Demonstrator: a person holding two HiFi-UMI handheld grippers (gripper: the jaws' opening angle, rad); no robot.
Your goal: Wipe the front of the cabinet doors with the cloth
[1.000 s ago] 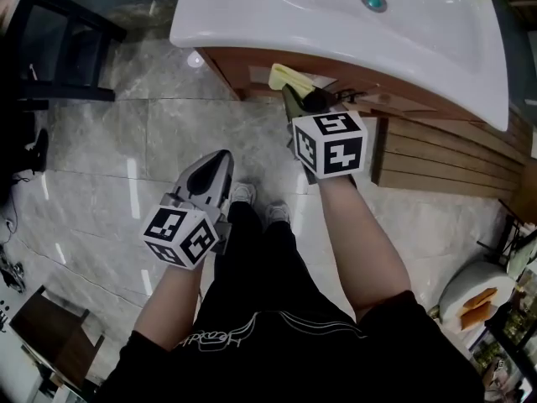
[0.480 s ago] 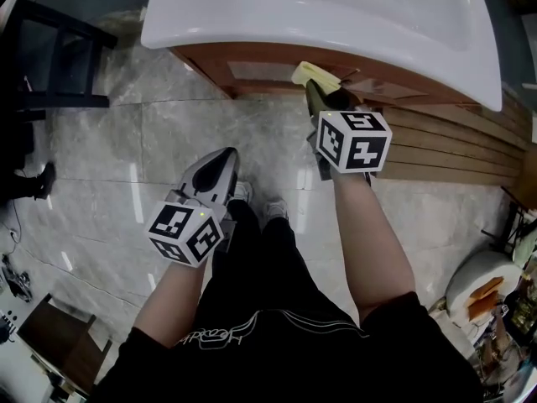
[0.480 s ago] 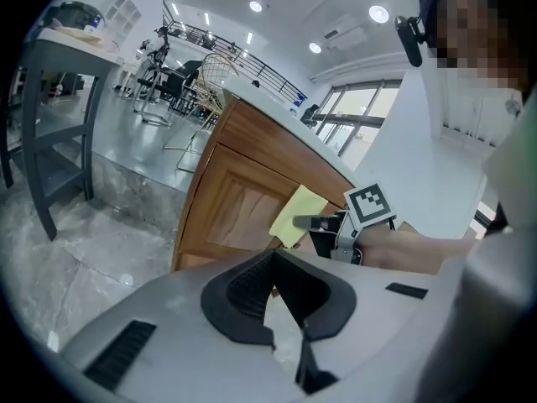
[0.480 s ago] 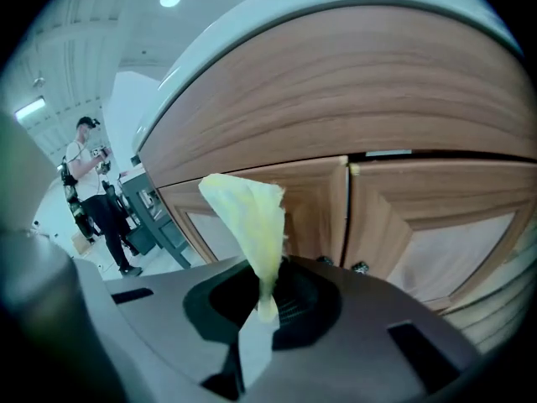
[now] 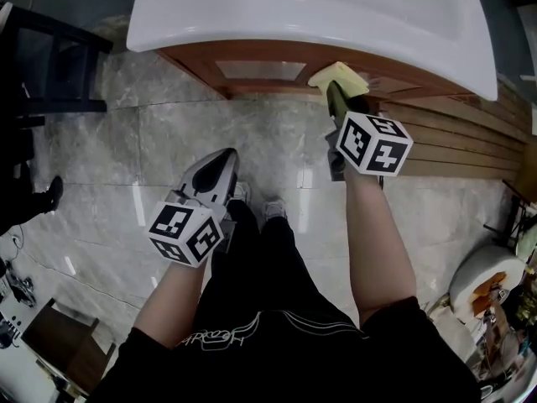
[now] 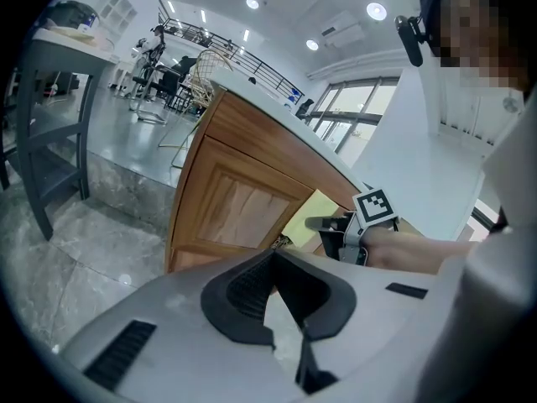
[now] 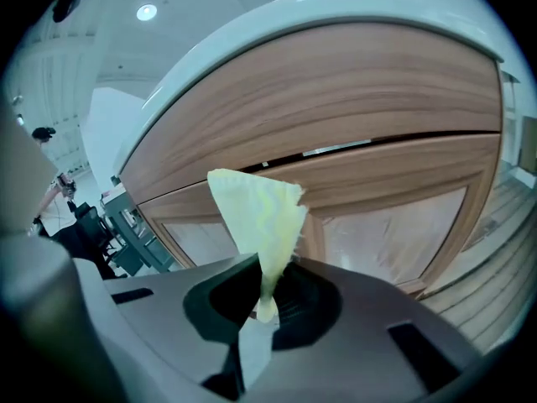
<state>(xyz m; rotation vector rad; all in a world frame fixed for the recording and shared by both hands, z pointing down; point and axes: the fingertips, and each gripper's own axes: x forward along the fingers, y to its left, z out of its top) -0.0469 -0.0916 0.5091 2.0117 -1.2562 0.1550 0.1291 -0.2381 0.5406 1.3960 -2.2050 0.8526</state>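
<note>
A wooden cabinet (image 5: 260, 70) with panelled doors stands under a white sink (image 5: 252, 7). My right gripper (image 5: 334, 91) is shut on a pale yellow cloth (image 5: 338, 77) held up against the top of the cabinet front, near the gap between the doors. In the right gripper view the cloth (image 7: 256, 212) sticks up from the jaws of the gripper (image 7: 267, 296) before a door panel (image 7: 394, 225). My left gripper (image 5: 223, 156) hangs low over the floor, away from the cabinet, shut with nothing in it. The left gripper view shows the left door (image 6: 235, 208) and the cloth (image 6: 312, 217).
Grey marble tile floor (image 5: 210, 141) lies before the cabinet, with the person's legs and shoes (image 5: 256, 217) on it. A wooden slatted platform (image 5: 453, 141) runs at the right. A dark stool frame (image 5: 50, 57) stands at the left, and clutter fills the lower corners.
My right gripper has slid rightwards along the cabinet front with the cloth. The left gripper has kept its place.
</note>
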